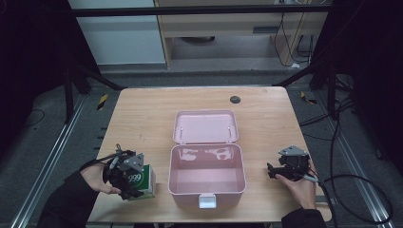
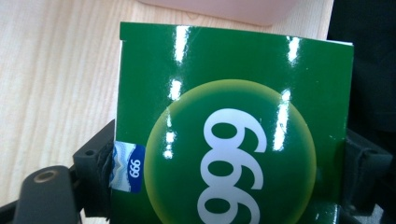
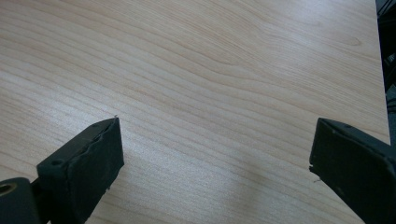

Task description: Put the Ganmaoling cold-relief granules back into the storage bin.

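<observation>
The left gripper [image 1: 127,178] clamps the green carton [image 1: 145,183] at lower left; the open pink box [image 1: 207,190] lies directly right. The right gripper [image 1: 278,170] is released.

a wooden table [image 1: 142,114] carries a pink box [image 1: 207,178] at its middle, lid [image 1: 205,126] thrown back flat behind it. at the near left corner the left gripper [image 1: 127,183] is clamped on a green carton [image 1: 142,181] marked 999, just beside the box. on the far side of the box the right gripper [image 1: 272,171] rests in a hand, pointing toward the box, apart from it.
</observation>
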The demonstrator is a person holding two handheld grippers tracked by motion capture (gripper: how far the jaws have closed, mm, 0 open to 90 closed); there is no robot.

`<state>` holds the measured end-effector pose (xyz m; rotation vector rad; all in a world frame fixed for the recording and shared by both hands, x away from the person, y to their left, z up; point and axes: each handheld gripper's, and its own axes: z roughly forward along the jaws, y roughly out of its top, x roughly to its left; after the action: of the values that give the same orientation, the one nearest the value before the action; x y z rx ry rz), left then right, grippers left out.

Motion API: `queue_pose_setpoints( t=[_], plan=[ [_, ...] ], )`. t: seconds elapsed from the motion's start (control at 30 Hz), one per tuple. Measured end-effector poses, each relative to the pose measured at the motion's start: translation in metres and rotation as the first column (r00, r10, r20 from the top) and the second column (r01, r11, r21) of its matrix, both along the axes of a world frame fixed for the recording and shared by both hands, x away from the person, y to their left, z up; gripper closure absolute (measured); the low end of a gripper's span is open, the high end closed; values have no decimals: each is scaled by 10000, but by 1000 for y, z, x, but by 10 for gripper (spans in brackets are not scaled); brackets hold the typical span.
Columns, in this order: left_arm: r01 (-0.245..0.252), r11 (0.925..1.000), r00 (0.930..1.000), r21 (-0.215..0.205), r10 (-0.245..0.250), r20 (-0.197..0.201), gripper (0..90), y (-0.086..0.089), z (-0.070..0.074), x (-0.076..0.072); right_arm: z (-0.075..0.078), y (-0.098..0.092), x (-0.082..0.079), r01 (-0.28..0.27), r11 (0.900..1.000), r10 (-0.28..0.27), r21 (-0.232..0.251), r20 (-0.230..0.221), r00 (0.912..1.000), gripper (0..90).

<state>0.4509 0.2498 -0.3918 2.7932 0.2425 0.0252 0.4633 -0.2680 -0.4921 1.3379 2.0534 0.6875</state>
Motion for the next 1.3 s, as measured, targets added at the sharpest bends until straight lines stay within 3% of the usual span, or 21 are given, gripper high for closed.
queue_pose_setpoints(
  t=[0.2, 0.5, 0.77, 1.3],
  plan=[
    [-109, 9999, 9998, 104, 108, 155, 138, -1, 14, 2, 0, 0, 0, -21, 10000, 21, 7, -23, 10000, 34],
    [-140, 9998, 9989, -103, 144, 446, 138, -4, 35, 3, 0, -1, 0, -11, 10000, 11, 26, -9, 10000, 34],
    [-204, 9997, 9991, -110, 207, 364, 139, -11, 48, 6, 0, -2, -1, 40, 10000, -41, 76, 24, 10000, 33],
    [-67, 9994, 9978, -326, 88, 663, 141, -21, 79, 6, -1, -3, -1, 37, 9999, -38, 138, 49, 10000, 33]
  ],
)
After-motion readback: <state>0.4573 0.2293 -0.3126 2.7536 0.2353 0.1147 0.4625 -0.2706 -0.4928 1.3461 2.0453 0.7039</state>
